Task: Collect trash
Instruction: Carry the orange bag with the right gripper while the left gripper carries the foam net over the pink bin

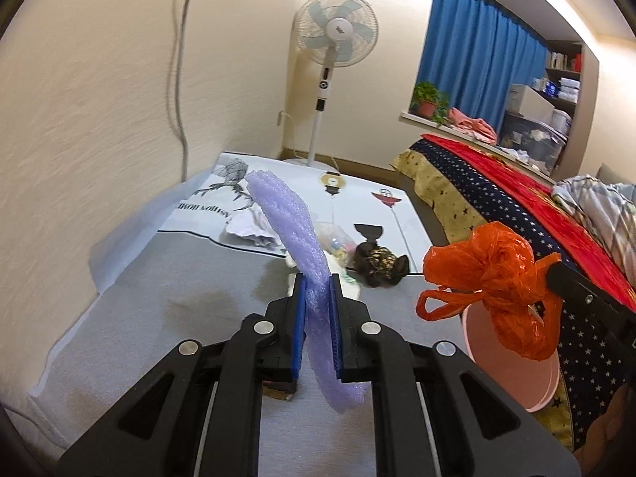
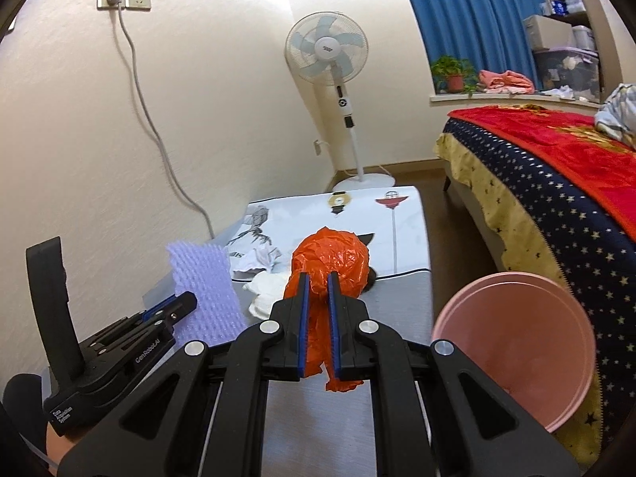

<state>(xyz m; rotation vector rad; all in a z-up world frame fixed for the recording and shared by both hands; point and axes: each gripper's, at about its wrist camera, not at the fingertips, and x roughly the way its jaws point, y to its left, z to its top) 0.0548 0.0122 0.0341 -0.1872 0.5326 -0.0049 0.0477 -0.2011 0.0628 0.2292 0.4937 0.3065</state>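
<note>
Through the left wrist camera I saw my left hand-held gripper (image 1: 318, 298) pinching a strip of purple foam wrap (image 1: 292, 230) above the grey counter (image 1: 159, 318), with the orange plastic bag (image 1: 497, 282) hanging over the pink bucket (image 1: 516, 381). Through the right wrist camera my right hand-held gripper (image 2: 318, 298) was clamped on that orange bag, the bucket just to its right beside the bed (image 2: 556, 206), crumpled paper (image 2: 258, 260) lying behind.

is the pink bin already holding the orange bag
No, the orange plastic bag is clamped in the right gripper above the table, and the pink bin beside it looks empty inside.
</note>
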